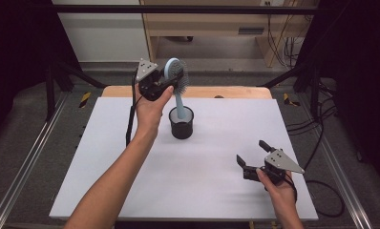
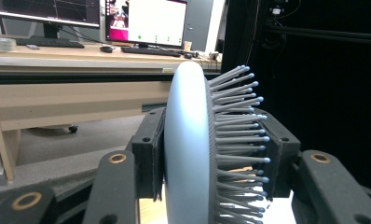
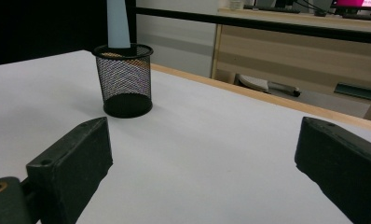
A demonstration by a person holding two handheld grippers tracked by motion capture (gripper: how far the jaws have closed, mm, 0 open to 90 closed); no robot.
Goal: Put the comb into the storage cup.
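Even overhead light falls on the white table (image 1: 202,181), no glare; surroundings drop to near black at both sides. The mesh cup (image 3: 124,79) casts a soft, short shadow. Hairbrush (image 2: 193,149) close-up is slightly soft, background monitors overexposed; all frames grainy, low resolution.

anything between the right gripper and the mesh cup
Nothing: between the open right gripper and the mesh cup lies only bare white table, in the right gripper view.

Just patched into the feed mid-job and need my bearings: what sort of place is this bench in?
Most likely a lab or office set up for recording: a white-topped table framed by dark curtains and metal rails, with wooden desks, computer monitors and a keyboard behind it.
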